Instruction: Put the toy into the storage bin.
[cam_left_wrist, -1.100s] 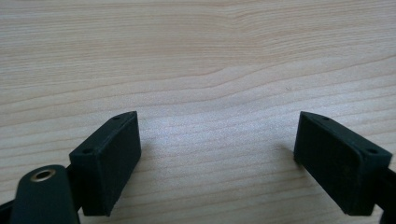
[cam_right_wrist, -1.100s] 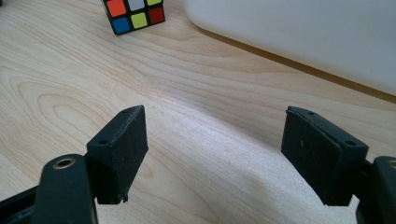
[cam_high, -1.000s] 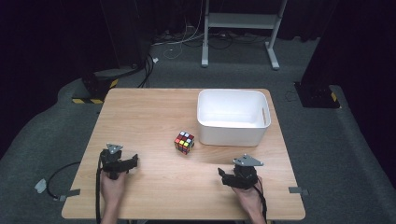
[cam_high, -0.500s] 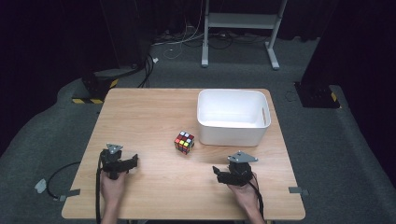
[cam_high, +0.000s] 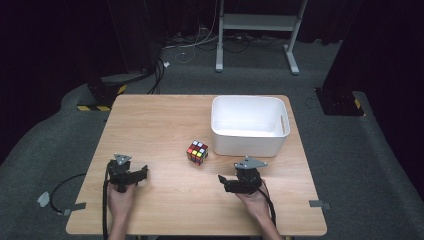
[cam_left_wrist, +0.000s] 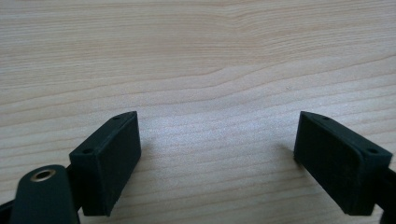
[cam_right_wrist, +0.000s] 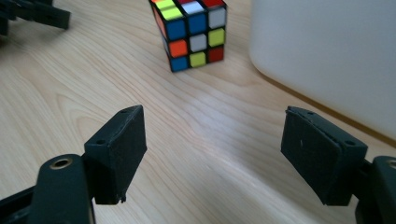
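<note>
Approaching the multicoloured plastic puzzle cube (cam_high: 197, 152) beside the white plastic bin (cam_high: 248, 126), the right gripper (cam_high: 226, 183) is gaping empty, probably for grasping; the left gripper (cam_high: 141, 174) is resting open on the wooden table (cam_high: 155, 125).

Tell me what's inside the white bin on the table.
The white bin looks empty in the high view: bare white floor and inner walls show. The strip of floor just behind its near wall is hidden, so something small and flat there can't be ruled out.
</note>
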